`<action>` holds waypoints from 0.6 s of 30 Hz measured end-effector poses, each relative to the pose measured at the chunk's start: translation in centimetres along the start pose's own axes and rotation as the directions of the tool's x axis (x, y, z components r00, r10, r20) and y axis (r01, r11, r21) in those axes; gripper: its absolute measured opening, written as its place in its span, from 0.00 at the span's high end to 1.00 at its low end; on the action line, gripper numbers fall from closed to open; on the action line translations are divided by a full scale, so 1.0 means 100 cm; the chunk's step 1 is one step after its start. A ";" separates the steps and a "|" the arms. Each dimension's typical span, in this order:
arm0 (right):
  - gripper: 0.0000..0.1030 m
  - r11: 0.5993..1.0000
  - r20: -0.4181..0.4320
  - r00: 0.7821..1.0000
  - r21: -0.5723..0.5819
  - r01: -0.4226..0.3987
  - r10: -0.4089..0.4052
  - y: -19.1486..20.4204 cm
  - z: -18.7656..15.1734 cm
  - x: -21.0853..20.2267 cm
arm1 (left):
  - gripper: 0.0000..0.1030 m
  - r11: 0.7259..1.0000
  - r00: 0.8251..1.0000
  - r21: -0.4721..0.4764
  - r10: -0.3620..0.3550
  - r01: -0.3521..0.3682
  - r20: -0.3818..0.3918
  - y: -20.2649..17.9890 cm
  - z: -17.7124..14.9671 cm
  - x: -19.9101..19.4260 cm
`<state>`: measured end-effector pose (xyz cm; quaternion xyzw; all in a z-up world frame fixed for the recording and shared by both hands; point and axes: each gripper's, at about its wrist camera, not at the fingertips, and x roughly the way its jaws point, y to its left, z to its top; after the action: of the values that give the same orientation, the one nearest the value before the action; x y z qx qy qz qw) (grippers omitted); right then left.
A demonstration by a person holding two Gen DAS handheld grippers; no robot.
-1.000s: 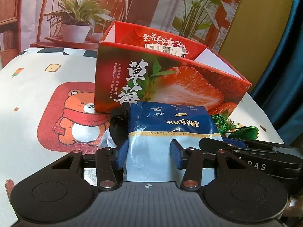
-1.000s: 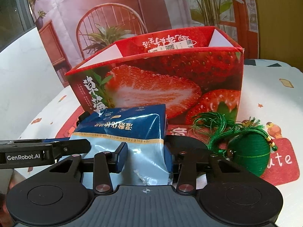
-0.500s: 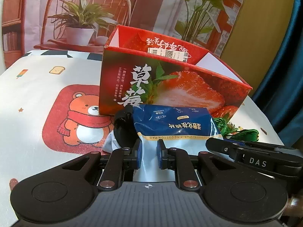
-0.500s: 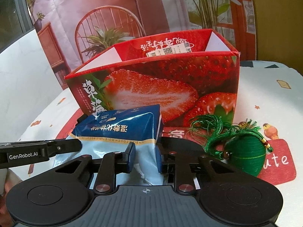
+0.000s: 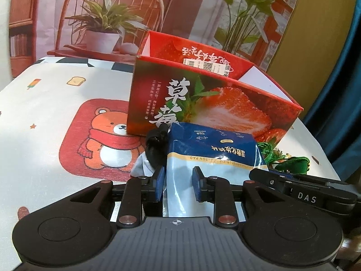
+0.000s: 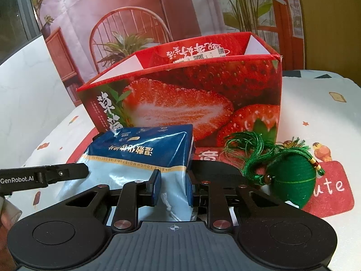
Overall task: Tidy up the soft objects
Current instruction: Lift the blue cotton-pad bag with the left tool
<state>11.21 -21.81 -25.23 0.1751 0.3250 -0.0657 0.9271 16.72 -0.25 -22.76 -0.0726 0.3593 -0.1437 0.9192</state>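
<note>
A blue and pale cotton-pad bag (image 5: 214, 149) (image 6: 140, 151) lies just in front of the red strawberry box (image 5: 225, 113) (image 6: 180, 103), which is open at the top. My left gripper (image 5: 178, 185) pinches the bag's near left edge, and its jaws are opening slightly with the bag still between the pads. My right gripper (image 6: 172, 189) is shut on the bag's near right corner. A green tasselled ball (image 6: 291, 178) (image 5: 293, 162) rests on the cloth to the right of the bag.
A black soft item (image 5: 155, 149) on a white cloth (image 5: 142, 167) lies against the bag's left side. The table has a cartoon bear tablecloth (image 5: 45, 113). Behind the box hangs a printed backdrop, with a blue curtain (image 5: 338, 90) at the right.
Both pairs of jaws narrowed from wide apart onto the bag's near edge. The left pair squeezed tightest half a second ago and has since widened a little. The bag has barely shifted.
</note>
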 end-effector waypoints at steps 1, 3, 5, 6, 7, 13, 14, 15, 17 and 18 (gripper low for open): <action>0.79 1.000 0.001 1.000 0.000 -0.001 0.001 0.000 -0.001 0.000 | 0.73 1.000 1.000 0.000 -0.001 0.001 0.000 0.000 0.000 0.000; 0.79 1.000 0.002 1.000 -0.001 -0.002 0.002 0.000 -0.001 0.000 | 0.73 1.000 1.000 0.004 -0.005 0.005 -0.005 0.000 0.002 0.003; 0.79 1.000 0.002 1.000 0.000 -0.003 0.003 -0.001 -0.001 0.001 | 0.70 1.000 1.000 0.016 -0.012 0.012 -0.019 0.000 0.007 0.008; 0.79 1.000 0.002 1.000 0.000 -0.003 0.003 -0.001 -0.001 0.001 | 0.69 1.000 1.000 0.022 -0.012 0.013 -0.023 0.000 0.009 0.011; 0.79 1.000 0.002 1.000 0.000 -0.003 0.003 -0.001 -0.001 0.001 | 0.69 0.999 1.000 0.030 -0.012 0.013 -0.026 0.001 0.011 0.014; 0.79 1.000 0.001 1.000 0.002 -0.004 0.004 -0.002 -0.002 0.002 | 0.67 0.996 0.999 0.091 -0.022 0.026 -0.049 -0.002 0.020 0.027; 0.79 1.000 -0.001 1.000 0.003 -0.004 0.004 -0.002 -0.002 0.002 | 0.67 0.995 0.998 0.100 -0.021 0.026 -0.054 -0.003 0.020 0.028; 0.79 1.000 -0.002 1.000 0.004 -0.004 0.004 -0.003 -0.002 0.003 | 0.67 0.994 0.998 0.104 -0.023 0.029 -0.056 -0.003 0.020 0.029; 0.78 1.000 -0.010 1.000 0.011 -0.011 0.011 -0.004 -0.001 0.004 | 0.70 0.994 0.998 0.102 -0.030 0.036 -0.055 -0.002 0.019 0.029; 0.77 1.000 -0.014 1.000 0.018 -0.016 0.017 -0.005 0.000 0.004 | 0.76 0.994 0.998 0.099 -0.042 0.047 -0.055 -0.002 0.019 0.028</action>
<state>11.42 -22.27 -25.66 0.1865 0.3295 -0.0597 0.9236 19.97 -1.27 -23.10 -0.0305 0.3741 -0.1837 0.9085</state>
